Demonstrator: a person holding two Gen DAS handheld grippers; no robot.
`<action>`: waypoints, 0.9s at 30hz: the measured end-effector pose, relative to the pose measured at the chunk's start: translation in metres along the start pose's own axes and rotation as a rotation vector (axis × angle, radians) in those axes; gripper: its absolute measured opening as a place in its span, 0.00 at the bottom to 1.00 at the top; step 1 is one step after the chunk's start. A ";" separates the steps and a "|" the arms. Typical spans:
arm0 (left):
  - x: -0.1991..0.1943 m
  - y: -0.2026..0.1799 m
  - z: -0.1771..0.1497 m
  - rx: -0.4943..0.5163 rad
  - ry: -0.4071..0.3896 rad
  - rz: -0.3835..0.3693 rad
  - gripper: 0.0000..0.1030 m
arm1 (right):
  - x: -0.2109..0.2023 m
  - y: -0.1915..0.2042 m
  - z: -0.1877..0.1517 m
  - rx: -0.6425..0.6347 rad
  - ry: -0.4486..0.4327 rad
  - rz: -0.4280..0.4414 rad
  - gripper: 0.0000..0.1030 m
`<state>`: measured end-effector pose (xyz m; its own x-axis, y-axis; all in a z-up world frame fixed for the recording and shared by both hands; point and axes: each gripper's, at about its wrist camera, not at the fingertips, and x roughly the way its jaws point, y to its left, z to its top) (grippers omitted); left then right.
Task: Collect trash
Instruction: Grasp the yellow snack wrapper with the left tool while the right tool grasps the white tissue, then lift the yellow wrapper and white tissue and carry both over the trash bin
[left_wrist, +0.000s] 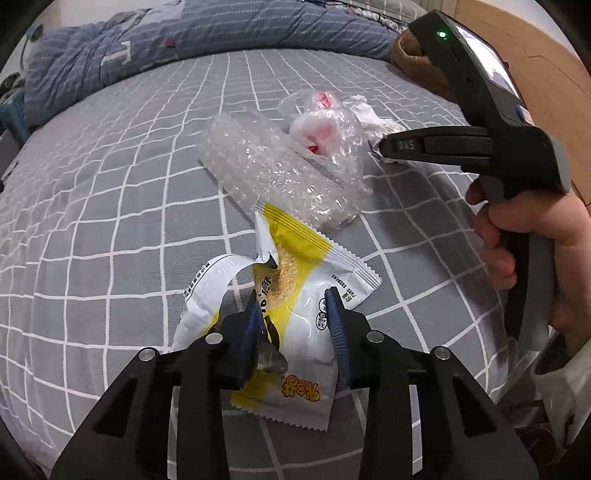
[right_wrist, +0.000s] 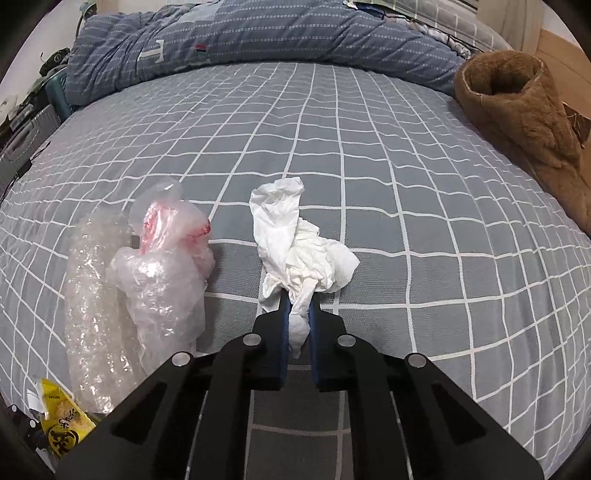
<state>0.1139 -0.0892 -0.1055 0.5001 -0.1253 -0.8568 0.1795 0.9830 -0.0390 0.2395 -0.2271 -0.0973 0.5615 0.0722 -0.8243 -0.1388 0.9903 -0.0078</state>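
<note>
Trash sits on a bed w/ a grey sheet (right_wrist: 369, 147) in white grid lines. Four bits: a white-and-yellow snack wrapper (left_wrist: 295, 295), torn open at its top, lower centre of the left wrist view; a roll of clear bubble wrap (left_wrist: 273, 170) just above it, touching its top edge; a crumpled clear plastic bag (left_wrist: 325, 125) w/ red-pink print, resting against the bubble wrap; a crumpled white tissue (right_wrist: 299, 243), centre of the right wrist view, just right of the bag.

Left gripper (left_wrist: 295, 317): blue-padded jaws drawn in narrow on the wrapper, pads pressing its sides, grasping it. Right gripper (right_wrist: 298, 317): jaws clenched on a twisted tail of the tissue; rest of the tissue lies on the sheet. A hand (left_wrist: 524, 251) grips its handle at right of the left wrist view.

Writing: wrapper shows yellow and black characters, small print, too small/warped to read; part of a date stamp, "10/10"-like, unsure. Right gripper's finger bears "DAS".

Blue quilt (right_wrist: 240, 40) bunched along the top; brown fuzzy slipper (right_wrist: 524, 122) upper right.
</note>
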 end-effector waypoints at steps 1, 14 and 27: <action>-0.001 0.001 0.000 -0.002 0.000 0.000 0.33 | -0.001 0.000 0.000 0.001 -0.002 -0.001 0.08; -0.026 0.012 0.000 -0.037 -0.029 -0.006 0.32 | -0.033 0.002 -0.013 0.007 -0.032 -0.005 0.08; -0.056 0.019 -0.001 -0.051 -0.040 0.007 0.31 | -0.081 0.007 -0.039 0.021 -0.062 0.003 0.08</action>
<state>0.0887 -0.0636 -0.0588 0.5347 -0.1231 -0.8360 0.1330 0.9893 -0.0606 0.1609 -0.2303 -0.0532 0.6110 0.0816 -0.7874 -0.1236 0.9923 0.0070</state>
